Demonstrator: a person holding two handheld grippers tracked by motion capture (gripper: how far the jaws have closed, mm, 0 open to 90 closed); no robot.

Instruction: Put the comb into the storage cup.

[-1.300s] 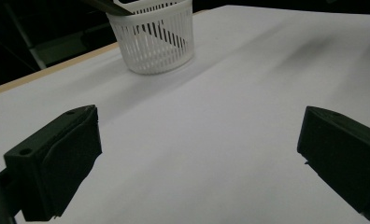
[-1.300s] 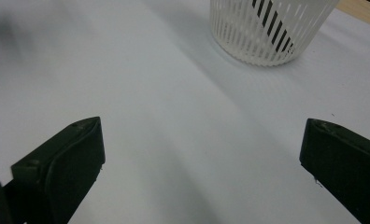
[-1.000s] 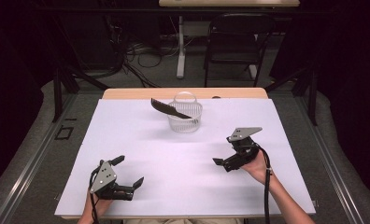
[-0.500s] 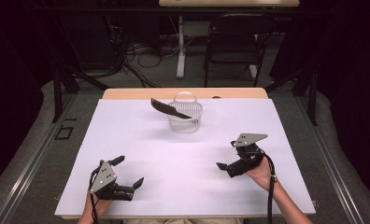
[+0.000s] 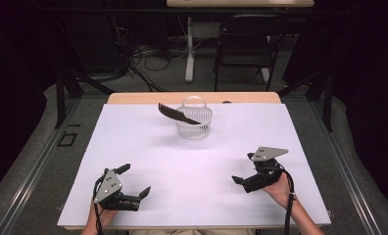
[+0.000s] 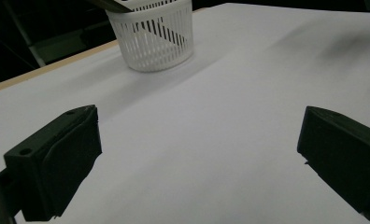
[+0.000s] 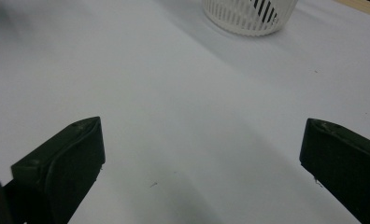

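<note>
White slotted basket [image 5: 194,122] stands at the counter's [image 5: 300,127] far middle, black comb [image 5: 177,113] leaning out over its rim; left gripper [image 5: 133,182] and right gripper [image 5: 243,169] low near the front edge | left gripper view: jaws wide, basket [image 6: 152,39] ahead | right gripper view: jaws wide, basket [image 7: 248,16] well ahead.

Left gripper [image 5: 134,181] at lower left of high view, jaws spread wide, holding nothing. Right gripper [image 5: 244,168] at lower right, jaws wide apart too, empty. Forearms enter from bottom edge.
</note>
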